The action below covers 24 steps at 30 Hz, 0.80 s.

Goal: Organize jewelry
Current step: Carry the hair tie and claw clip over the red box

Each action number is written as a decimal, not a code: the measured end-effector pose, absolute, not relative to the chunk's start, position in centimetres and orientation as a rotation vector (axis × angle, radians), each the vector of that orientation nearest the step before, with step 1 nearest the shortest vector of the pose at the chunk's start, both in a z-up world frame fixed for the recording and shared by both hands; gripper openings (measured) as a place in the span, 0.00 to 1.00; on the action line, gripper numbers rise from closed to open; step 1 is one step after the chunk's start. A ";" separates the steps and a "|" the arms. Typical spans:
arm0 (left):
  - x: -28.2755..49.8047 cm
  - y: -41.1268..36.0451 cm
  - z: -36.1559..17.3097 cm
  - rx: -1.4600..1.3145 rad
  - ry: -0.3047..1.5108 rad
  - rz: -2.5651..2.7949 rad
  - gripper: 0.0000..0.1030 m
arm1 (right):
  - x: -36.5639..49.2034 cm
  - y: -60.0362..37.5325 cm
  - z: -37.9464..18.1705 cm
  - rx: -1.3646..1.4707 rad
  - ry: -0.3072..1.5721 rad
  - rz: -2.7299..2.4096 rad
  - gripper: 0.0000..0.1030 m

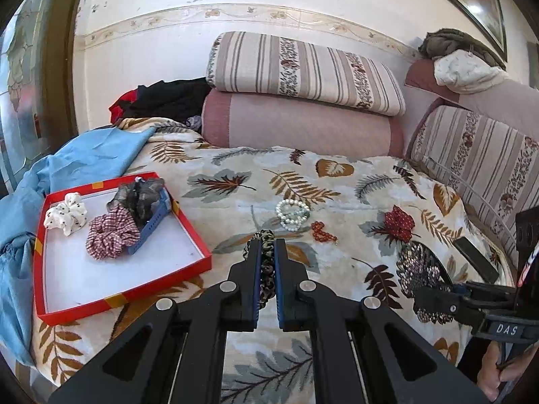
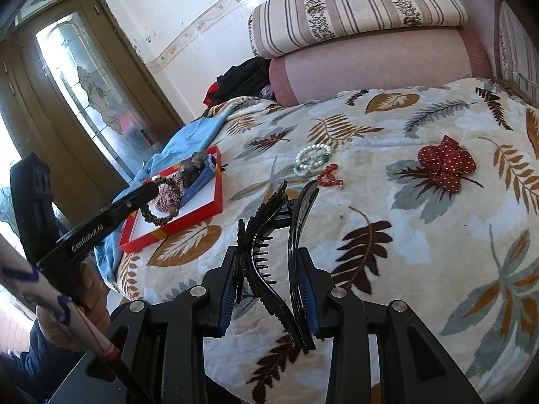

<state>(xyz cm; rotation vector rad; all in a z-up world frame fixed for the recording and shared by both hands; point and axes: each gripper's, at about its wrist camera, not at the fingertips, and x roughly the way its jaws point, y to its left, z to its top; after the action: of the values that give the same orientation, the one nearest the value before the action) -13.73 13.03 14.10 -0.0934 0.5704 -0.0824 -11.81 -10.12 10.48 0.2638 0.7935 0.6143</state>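
Left wrist view: left gripper clamped on leopard scrunchie, held above blanket, beside red box. Thin pinch on soft fabric; could slip out or snag on box rim if swung low. Right wrist view: right gripper clamped on black hair claw, teeth exposed; could twist in the pads or catch the blanket. Box contents: white scrunchie, plaid scrunchie, grey scrunchie, blue strap. Loose on blanket: pearl bracelets, red beads, red bow.
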 end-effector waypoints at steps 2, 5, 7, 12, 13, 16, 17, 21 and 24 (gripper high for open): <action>-13.8 13.9 14.2 -0.105 0.566 -0.070 0.07 | -11.9 -9.8 10.5 0.258 0.798 0.618 0.36; -14.0 15.1 14.2 -0.123 0.561 -0.048 0.07 | -12.0 -9.2 10.5 0.249 0.803 0.625 0.36; -14.0 16.0 14.2 -0.136 0.559 -0.030 0.07 | -12.0 -8.8 10.5 0.248 0.809 0.632 0.36; -14.4 18.8 14.2 -0.170 0.547 0.017 0.07 | -11.5 -7.3 10.8 0.244 0.825 0.669 0.36; -14.4 19.4 14.2 -0.177 0.545 0.027 0.07 | -11.5 -6.9 11.0 0.238 0.826 0.677 0.36; -14.8 21.6 14.2 -0.204 0.537 0.065 0.07 | -11.3 -4.8 11.5 0.209 0.833 0.715 0.36; -14.9 22.6 14.1 -0.213 0.533 0.085 0.07 | -11.4 -4.0 11.6 0.196 0.834 0.729 0.36; -15.4 26.2 13.8 -0.262 0.530 0.149 0.07 | -11.4 -0.7 12.5 0.141 0.830 0.782 0.36; -15.6 29.2 13.4 -0.303 0.530 0.194 0.07 | -11.2 1.4 12.9 0.116 0.832 0.818 0.36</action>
<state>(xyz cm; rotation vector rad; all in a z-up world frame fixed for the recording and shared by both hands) -15.62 29.22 13.35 -0.3026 0.5301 0.1941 -11.16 1.44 12.91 0.1162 0.8319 0.8177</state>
